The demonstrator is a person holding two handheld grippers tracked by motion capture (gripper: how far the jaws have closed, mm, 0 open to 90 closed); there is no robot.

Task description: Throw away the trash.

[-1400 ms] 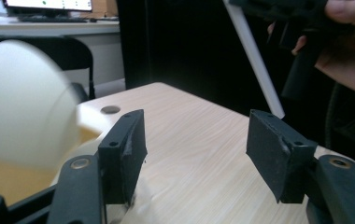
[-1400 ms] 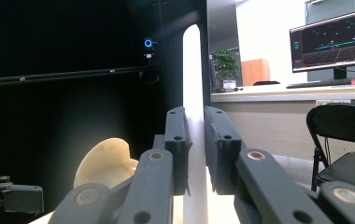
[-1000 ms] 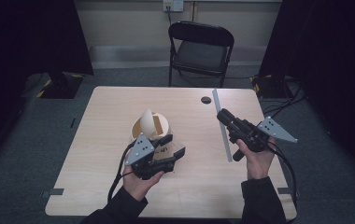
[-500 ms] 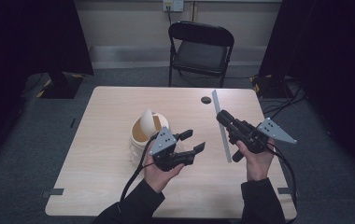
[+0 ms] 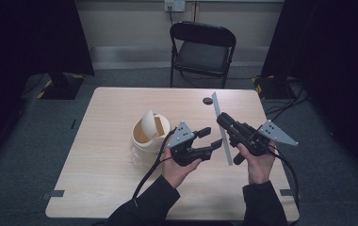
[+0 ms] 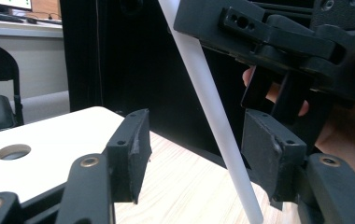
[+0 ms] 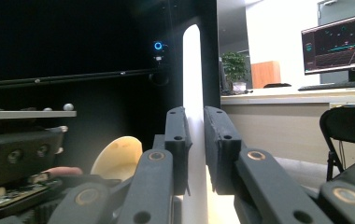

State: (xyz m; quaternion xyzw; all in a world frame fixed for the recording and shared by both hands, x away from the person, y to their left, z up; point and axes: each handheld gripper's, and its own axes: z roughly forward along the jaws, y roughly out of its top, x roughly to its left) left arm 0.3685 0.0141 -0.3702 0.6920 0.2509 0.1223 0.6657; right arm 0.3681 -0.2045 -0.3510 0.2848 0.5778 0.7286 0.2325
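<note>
Pinching a long white strip (image 5: 220, 126) between its two jaws, the right gripper (image 5: 226, 123) is holding that strip above the wooden table (image 5: 106, 188), with the strip running from near the table's round hole (image 5: 207, 100) back toward the person. In the right gripper view the jaws are pressing close on either side of the strip (image 7: 193, 121), which is rising upright between them. The left gripper (image 5: 211, 140) is sitting just left of the strip, its jaws spread wide; in the left gripper view the strip (image 6: 215, 116) is slanting through the open gap, nearer the right-hand pad (image 6: 269, 154), though whether it is touching that pad is unclear. The right gripper's black body (image 6: 278, 37) and the fingers (image 6: 344, 135) of the right hand are crowding in behind the strip there. Left of the strip, a cream bin (image 5: 148, 141) with a tilted swing lid (image 5: 145, 123) is standing on the table beside the left hand (image 5: 177, 170). Beyond the table, a black folding chair (image 5: 201, 52) is standing. The right gripper view is also showing a lit monitor (image 7: 337, 44) and the lid's cream curve (image 7: 117, 156).
</note>
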